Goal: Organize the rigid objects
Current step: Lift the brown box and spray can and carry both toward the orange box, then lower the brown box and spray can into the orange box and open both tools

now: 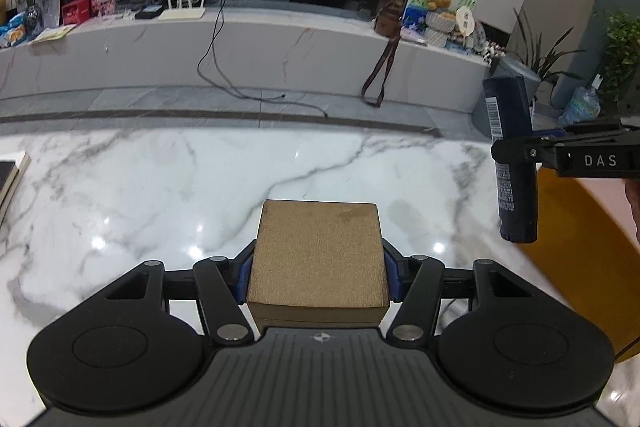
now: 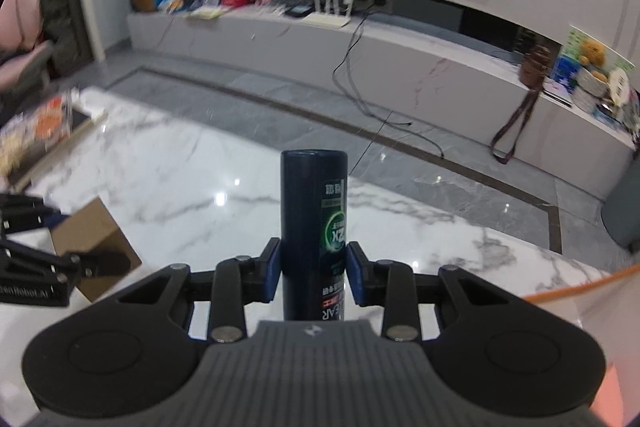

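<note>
My left gripper (image 1: 318,277) is shut on a tan square box (image 1: 320,251), its blue pads against the box's two sides, held just above the white marble table (image 1: 160,187). My right gripper (image 2: 314,273) is shut on a dark blue bottle (image 2: 314,223) that stands upside down between the pads, its label inverted. In the left wrist view the bottle (image 1: 514,163) hangs at the far right in the right gripper (image 1: 516,149). In the right wrist view the box (image 2: 94,231) and the left gripper (image 2: 86,243) show at the lower left.
An orange container (image 1: 576,259) sits at the table's right edge, under the bottle. A book (image 1: 12,179) lies at the table's left edge. Snack packets (image 2: 36,131) lie on the far left. Beyond the table are grey floor and a TV shelf (image 1: 248,39) with cables.
</note>
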Demonstrator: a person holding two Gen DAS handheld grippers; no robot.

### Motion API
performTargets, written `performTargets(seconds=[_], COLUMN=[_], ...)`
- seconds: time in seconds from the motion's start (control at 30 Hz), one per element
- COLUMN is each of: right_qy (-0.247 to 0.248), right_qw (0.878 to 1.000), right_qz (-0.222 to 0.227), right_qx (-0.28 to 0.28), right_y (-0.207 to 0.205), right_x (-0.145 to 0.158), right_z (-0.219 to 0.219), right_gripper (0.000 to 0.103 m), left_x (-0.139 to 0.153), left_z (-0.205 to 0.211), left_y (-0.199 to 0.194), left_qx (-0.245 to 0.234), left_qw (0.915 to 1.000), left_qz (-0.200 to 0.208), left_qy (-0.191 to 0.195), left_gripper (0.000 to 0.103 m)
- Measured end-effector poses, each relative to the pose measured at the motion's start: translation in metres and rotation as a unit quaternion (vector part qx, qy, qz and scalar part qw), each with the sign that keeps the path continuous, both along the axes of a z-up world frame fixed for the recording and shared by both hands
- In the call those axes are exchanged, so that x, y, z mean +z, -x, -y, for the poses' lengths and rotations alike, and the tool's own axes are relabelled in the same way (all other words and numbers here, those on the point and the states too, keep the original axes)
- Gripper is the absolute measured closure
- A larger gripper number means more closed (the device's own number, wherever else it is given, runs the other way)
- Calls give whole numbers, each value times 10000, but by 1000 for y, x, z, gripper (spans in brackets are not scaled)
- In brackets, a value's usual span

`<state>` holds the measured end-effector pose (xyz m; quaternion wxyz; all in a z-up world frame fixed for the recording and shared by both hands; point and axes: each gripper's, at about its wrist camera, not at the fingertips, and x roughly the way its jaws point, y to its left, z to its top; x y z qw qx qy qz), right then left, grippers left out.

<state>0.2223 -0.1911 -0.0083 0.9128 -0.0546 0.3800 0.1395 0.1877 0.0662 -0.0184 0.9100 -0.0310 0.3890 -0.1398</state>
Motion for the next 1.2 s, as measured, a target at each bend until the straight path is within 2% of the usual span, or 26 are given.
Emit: performTargets(seconds=[0.17, 0.4, 0.57, 0.77, 0.93, 1.2], right_qy=[-178, -421, -660, -903, -921, -890], right_qw=[9993, 9961, 9920, 9844, 9816, 9800], right_qz=[204, 430, 578, 746, 753, 490], right_qx=[-253, -648, -905, -1314, -1492, -1712], right_y=[20, 49, 69, 89, 104, 123], right_x=[26, 57, 72, 90, 94, 85], right_z=[21, 58, 93, 148, 182, 227], right_gripper=[70, 70, 69, 69, 69, 69], left_x=[22, 34, 40, 56, 60, 68], left_z=[24, 63, 92, 122, 155, 225], left_y=[4, 13, 20, 28, 31, 31], left_qx=[-224, -570, -792, -1012, -1179, -1676], left_qw=[9995, 9979, 9963, 9939, 9921, 9844], left_qz=[188, 305, 341, 421, 415, 533], left_qy=[133, 20, -75, 117, 88, -21], left_gripper=[35, 35, 35, 35, 35, 35])
